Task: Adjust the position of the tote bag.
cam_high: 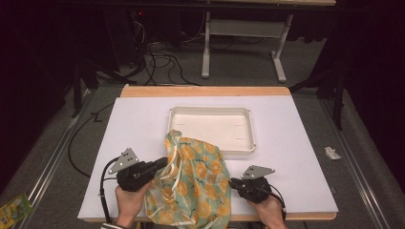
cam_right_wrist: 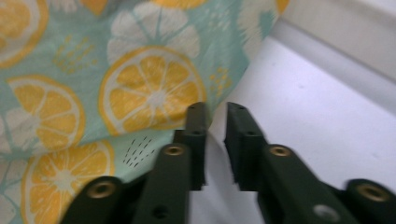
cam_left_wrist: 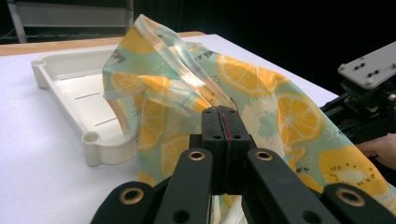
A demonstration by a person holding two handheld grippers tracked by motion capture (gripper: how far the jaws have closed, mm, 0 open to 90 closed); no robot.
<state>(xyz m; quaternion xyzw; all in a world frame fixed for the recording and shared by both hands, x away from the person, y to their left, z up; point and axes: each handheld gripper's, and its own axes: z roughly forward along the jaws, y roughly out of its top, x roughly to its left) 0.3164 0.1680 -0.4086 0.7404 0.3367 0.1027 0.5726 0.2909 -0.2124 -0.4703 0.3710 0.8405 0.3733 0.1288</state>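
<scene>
A lemon-print zip pouch (cam_high: 193, 183) stood crumpled at the near edge of the white tabletop (cam_high: 296, 157), its top corner leaning against the near-left rim of an empty white plastic tray (cam_high: 250, 129). The left tongs (cam_left_wrist: 223, 122) were pressed together on a fold of the pouch's side, which appeared to be what held the bag upright with its clear zip strip raised. The right tongs (cam_right_wrist: 215, 122) stood slightly apart at the pouch's opposite edge, one jaw resting against the printed film and nothing clamped between them. In the high view, the left tongs (cam_high: 162, 163) and right tongs (cam_high: 232, 182) flanked the pouch, each in a hand reaching in from the near side. The arrangement suggested one side was being steadied while the other was set for a fresh hold, perhaps to pull the mouth open or lift the pouch toward the tray. Whether the pouch held anything could not be told; its folds were too bunched to see inside. The tray held nothing.
</scene>
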